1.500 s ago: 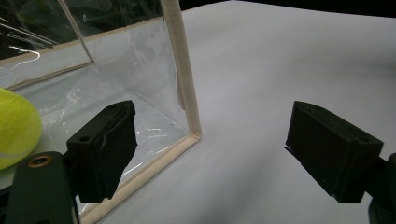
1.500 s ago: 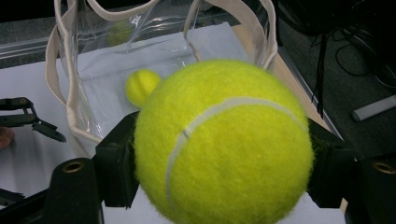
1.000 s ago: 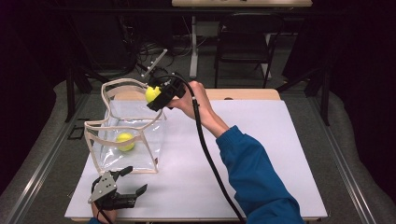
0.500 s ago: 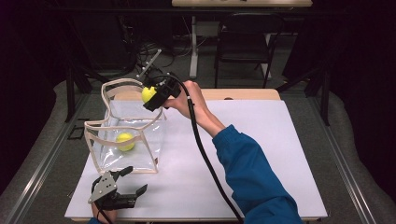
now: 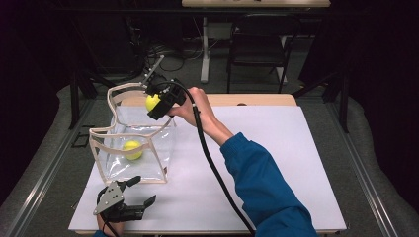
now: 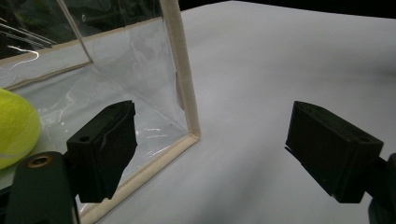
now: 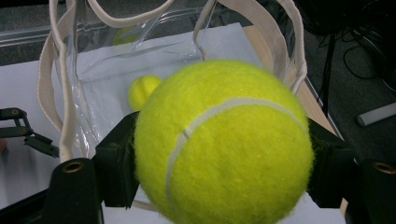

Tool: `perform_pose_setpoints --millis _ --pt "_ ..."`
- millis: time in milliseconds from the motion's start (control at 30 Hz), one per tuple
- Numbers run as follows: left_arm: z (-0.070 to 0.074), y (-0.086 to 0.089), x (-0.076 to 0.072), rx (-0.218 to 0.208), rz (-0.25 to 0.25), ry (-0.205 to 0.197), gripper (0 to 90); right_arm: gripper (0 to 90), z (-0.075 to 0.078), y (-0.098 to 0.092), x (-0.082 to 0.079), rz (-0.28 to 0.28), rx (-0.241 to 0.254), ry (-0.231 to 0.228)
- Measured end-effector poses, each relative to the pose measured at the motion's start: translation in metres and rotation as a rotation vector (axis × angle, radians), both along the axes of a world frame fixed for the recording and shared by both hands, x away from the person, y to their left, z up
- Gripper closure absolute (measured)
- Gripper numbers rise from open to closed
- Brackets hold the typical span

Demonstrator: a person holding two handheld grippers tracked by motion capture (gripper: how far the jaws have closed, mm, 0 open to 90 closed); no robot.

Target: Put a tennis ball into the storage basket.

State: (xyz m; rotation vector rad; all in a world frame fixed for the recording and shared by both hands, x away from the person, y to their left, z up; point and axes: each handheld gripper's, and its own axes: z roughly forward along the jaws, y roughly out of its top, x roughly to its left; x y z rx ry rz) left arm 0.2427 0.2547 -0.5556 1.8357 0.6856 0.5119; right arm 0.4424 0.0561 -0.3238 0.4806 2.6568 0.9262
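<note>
The tennis ball point(image 7: 224, 144) filling the middle of the right gripper view is fuzzy yellow felt with a smooth pale seam, clamped between matt black plastic pads. Behind it, at upper left, the bag point(image 7: 93, 79) is clear, glossy plastic film that wrinkles and catches glare, edged and handled in woven cream cloth tape. A second felt ball point(image 5: 132, 149) lies inside it. The table sheet point(image 5: 276, 163) looks smooth, matt white; along its upper edge shows pale wood point(image 5: 247, 100). The sleeve point(image 5: 267, 187) at lower right is soft blue cloth.
</note>
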Motion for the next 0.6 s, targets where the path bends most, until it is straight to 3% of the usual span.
perform_pose_setpoints --millis 600 --pt "0.0004 0.0004 -0.0003 0.000 -0.005 0.003 15.9 25.9 -0.0090 0.0103 0.0033 0.005 -0.028 0.007"
